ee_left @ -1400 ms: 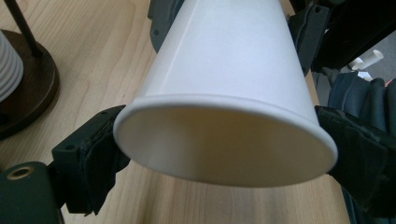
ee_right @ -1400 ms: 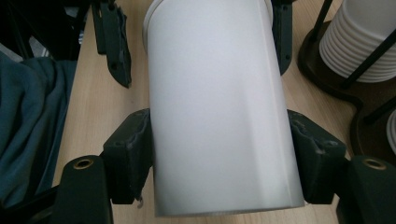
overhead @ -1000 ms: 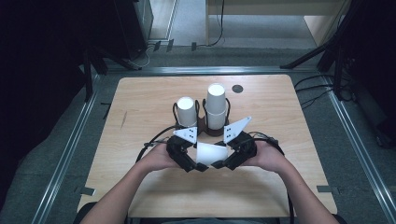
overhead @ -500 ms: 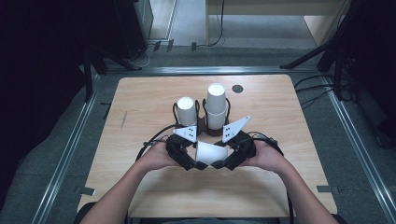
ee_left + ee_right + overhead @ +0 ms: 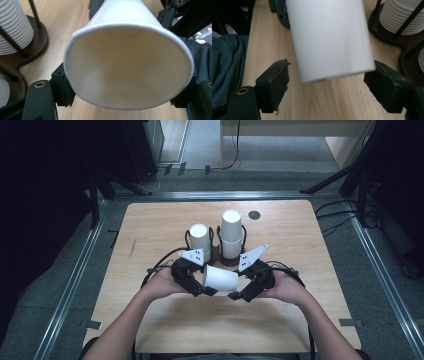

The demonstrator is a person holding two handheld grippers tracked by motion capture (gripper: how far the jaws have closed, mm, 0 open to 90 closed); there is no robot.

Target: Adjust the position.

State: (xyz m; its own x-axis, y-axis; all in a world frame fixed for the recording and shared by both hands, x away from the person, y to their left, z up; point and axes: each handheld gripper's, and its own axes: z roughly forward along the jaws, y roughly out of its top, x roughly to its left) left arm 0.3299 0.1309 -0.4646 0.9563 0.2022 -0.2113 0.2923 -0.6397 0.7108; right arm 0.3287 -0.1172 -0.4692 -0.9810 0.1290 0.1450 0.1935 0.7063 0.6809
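A white paper cup (image 5: pixel 220 279) lies on its side in the air above the wooden table (image 5: pixel 150 225), mouth to the left. My left gripper (image 5: pixel 200 287) is shut on its rim; in the left gripper view the cup's open mouth (image 5: pixel 125 65) sits pinched between the two pads (image 5: pixel 62 92). My right gripper (image 5: pixel 243 292) is open around the cup's base. In the right gripper view the cup's bottom end (image 5: pixel 332 42) hangs between the spread fingers (image 5: pixel 273 85), with a gap on each side.
Just behind the grippers a dark wooden cup holder (image 5: pixel 216 252) carries two stacks of white cups, a shorter one (image 5: pixel 198 237) and a taller one (image 5: pixel 231 232). A small black disc (image 5: pixel 254 214) lies at the far right. Metal rails border the table.
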